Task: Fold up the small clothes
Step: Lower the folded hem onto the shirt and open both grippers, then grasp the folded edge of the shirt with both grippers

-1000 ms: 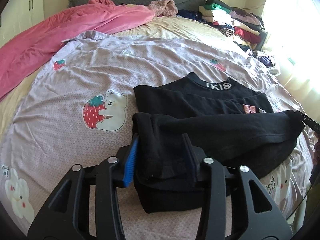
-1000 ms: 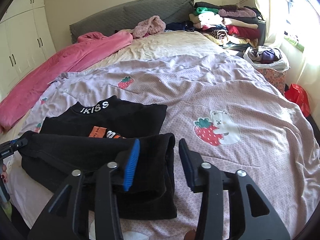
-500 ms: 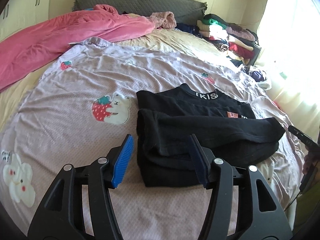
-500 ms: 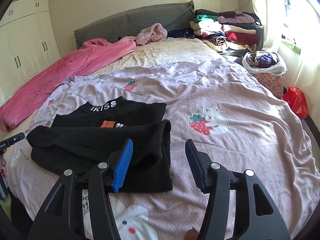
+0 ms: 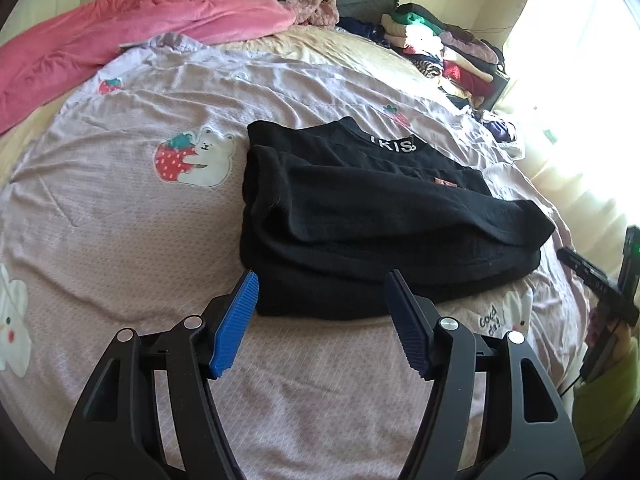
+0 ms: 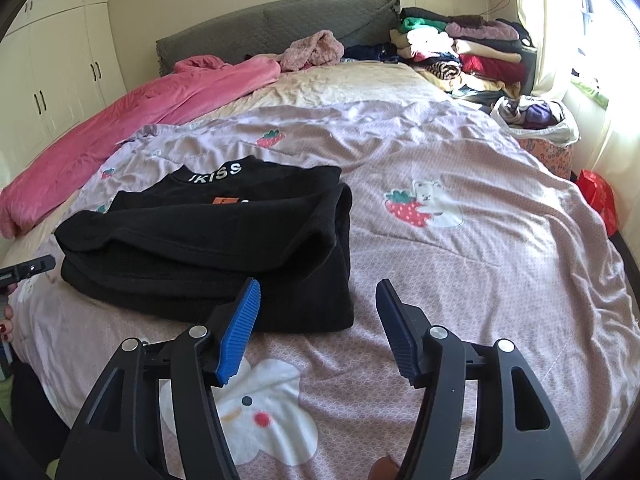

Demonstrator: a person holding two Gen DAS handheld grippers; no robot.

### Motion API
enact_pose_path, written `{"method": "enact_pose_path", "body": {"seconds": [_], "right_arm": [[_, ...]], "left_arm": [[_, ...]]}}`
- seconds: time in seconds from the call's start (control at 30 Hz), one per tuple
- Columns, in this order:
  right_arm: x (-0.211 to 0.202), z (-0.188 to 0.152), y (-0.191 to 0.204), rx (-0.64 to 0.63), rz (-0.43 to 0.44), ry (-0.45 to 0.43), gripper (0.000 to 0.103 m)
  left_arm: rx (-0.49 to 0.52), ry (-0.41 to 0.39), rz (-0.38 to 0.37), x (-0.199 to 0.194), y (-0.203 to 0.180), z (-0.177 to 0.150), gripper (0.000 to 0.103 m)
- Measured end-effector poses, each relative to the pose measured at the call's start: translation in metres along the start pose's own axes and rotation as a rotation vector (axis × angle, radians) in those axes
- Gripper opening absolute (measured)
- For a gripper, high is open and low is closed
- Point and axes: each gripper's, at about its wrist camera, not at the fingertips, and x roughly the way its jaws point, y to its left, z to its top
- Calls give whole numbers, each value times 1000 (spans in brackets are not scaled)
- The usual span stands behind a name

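A: Black top (image 5: 372, 216) there on the bed cover (image 5: 120, 220), folded into a thick flat bundle, collar with white letters at the far side. Long axis from nine to three o'clock in both views.

B: Lying which way from the grippers?

A: From the left gripper (image 5: 322, 312), at twelve to one o'clock, near edge just past the blue pads. From the right gripper (image 6: 318, 312), at ten to eleven o'clock, near corner just beyond the left-hand pad. About equally near for both, each at one end of the bundle.

B: And the jaws?

A: Spread and opening more, on both. Nothing between them, only bed cover below. Not touching the cloth, as far as visible.

B: Material?

A: Soft knit, matt, a little fuzzy; top layer bulging, not pressed flat. Small orange patch (image 6: 225, 201) half hidden under the fold. Pads ribbed, rubber-like.

B: Around it?

A: Lilac quilted cover with strawberry bear print (image 6: 424, 206), wrinkled. Pink blanket (image 6: 120, 128) at ten o'clock, stack of folded clothes (image 6: 460, 52) at one o'clock by the window. Perhaps a basket of more clothes there, glare too strong for certainty.
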Motion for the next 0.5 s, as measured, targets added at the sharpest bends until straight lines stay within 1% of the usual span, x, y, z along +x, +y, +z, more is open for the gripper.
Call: {"method": "enact_pose_path", "body": {"seconds": [0.07, 0.2, 0.27, 0.3, 0.33, 0.37, 0.4, 0.43, 0.47, 0.5], "right_arm": [[3, 1, -1, 9, 9, 5, 59], [13, 7, -1, 22, 33, 22, 59], [19, 10, 1, 26, 46, 27, 59], [21, 12, 2, 29, 56, 29, 59], [25, 14, 2, 36, 65, 32, 59], [28, 16, 1, 44, 73, 35, 59], [32, 19, 0, 58, 84, 39, 59], [37, 22, -1, 71, 85, 43, 59], [41, 24, -3, 83, 77, 48, 59], [46, 28, -5, 98, 77, 53, 57]], "left_arm": [[-22, 4, -9, 5, 1, 5, 57], [-41, 24, 7, 19, 0, 13, 56], [-39, 24, 17, 22, -2, 17, 52], [-44, 24, 23, 25, -2, 19, 42], [-54, 24, 23, 26, -2, 20, 35], [-68, 24, 17, 27, -1, 21, 33], [-86, 26, 5, 29, 0, 24, 29], [-99, 24, 0, 30, 1, 26, 20], [-106, 22, 1, 31, 2, 28, 13], [-111, 19, 4, 32, 2, 31, 2]]}}
